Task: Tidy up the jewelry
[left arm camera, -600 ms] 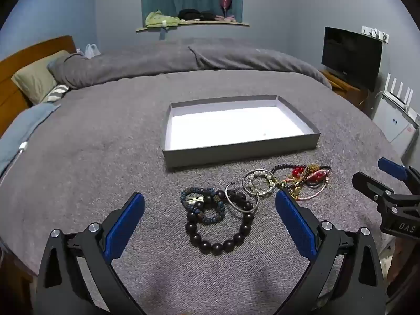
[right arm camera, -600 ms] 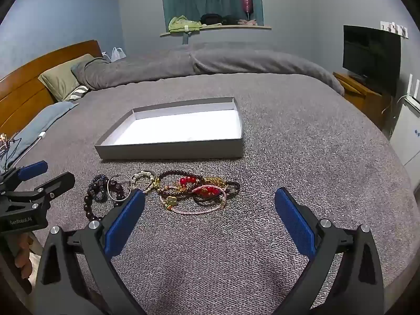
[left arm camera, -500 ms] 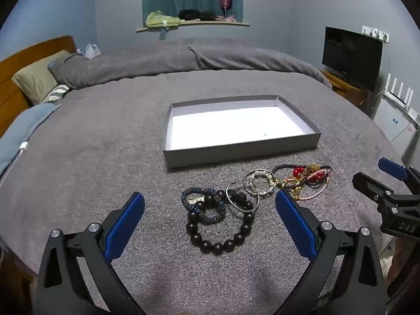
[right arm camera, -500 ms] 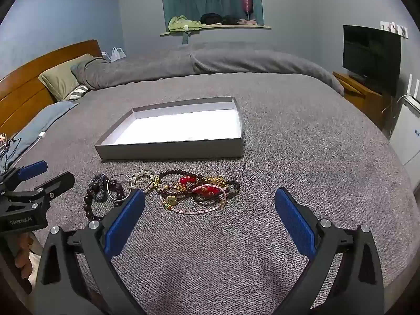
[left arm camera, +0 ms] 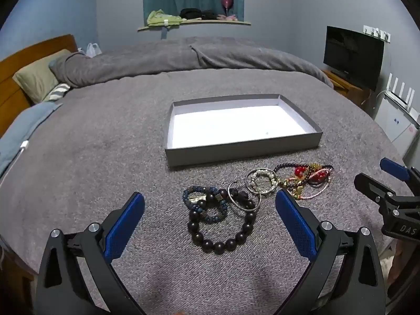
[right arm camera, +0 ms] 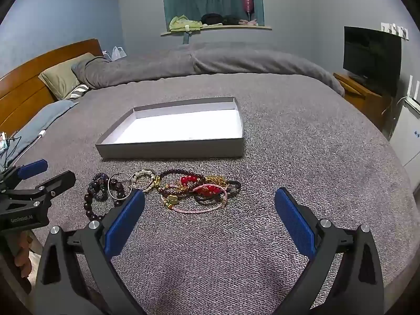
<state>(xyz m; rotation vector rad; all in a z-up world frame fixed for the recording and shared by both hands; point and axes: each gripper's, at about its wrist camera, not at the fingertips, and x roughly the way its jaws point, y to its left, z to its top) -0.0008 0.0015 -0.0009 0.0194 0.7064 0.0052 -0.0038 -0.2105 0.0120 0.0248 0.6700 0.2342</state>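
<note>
Your left hand-held gripper (left arm camera: 210,218) hung over the bed (left arm camera: 92,157), jaws spread wide, holding nothing; the dark bead bracelet (left arm camera: 221,225) lay beneath. Jewelry pile (right arm camera: 194,190) rested just before the grey tray (right arm camera: 170,149), not in it. Your right hand-held gripper (right arm camera: 210,216) also gaped wide, empty.

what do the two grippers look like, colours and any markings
Both match: black angular frames with triangular cut-outs and silver round screw heads, each finger faced with a long blue textured pad. The left gripper bears white lettering on its side in the right wrist view; the right gripper shows white letters "DAS" in the left wrist view. No cables or sleeves visible.
</note>
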